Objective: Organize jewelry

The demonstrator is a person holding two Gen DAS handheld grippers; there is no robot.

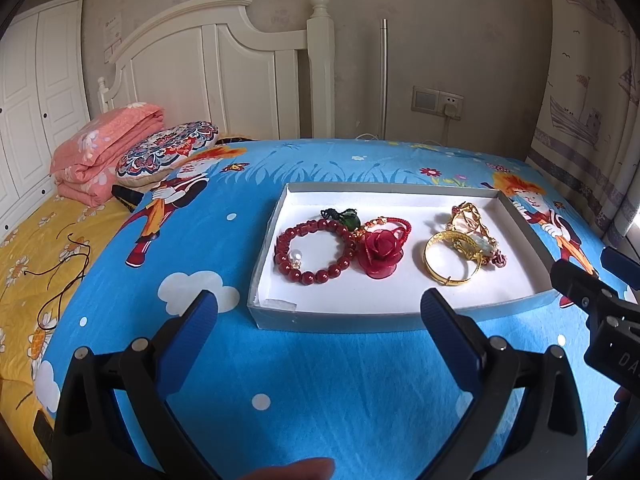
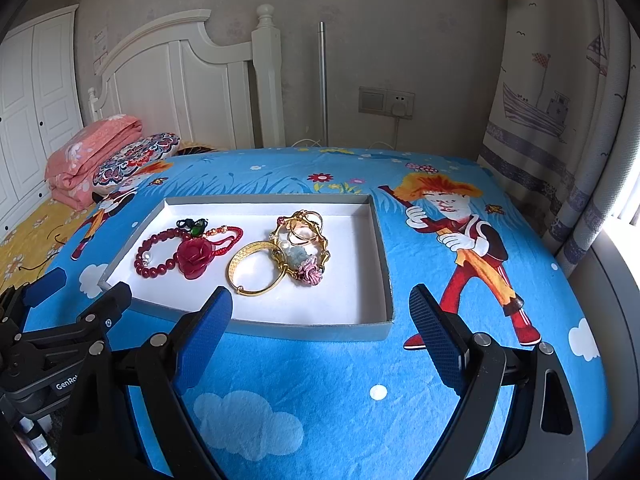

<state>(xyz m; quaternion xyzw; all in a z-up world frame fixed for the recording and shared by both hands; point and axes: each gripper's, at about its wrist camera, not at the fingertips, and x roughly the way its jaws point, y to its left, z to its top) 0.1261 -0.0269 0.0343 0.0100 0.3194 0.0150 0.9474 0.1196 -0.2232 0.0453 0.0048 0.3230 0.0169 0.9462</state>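
Observation:
A shallow grey box (image 1: 344, 318) (image 2: 382, 248) with a white floor lies on the blue cartoon bedspread. In it are a dark red bead bracelet (image 1: 312, 254) (image 2: 154, 258), a red rose piece (image 1: 380, 254) (image 2: 194, 256) with a red cord, a green pendant (image 1: 348, 216) (image 2: 196, 226), a gold bangle (image 1: 452, 254) (image 2: 256, 268) and a gold-framed ornament with a pale stone (image 1: 476, 232) (image 2: 302, 244). My left gripper (image 1: 318, 306) is open, just short of the box's near wall. My right gripper (image 2: 322, 302) is open at the box's near right corner. Both hold nothing.
A folded pink quilt (image 1: 100, 148) and a patterned cushion (image 1: 168, 152) lie at the bed's head on the left. A dark cord (image 1: 66, 268) trails over the yellow sheet. A curtain (image 2: 560, 120) hangs on the right. A fingertip (image 1: 296, 470) shows at the bottom edge.

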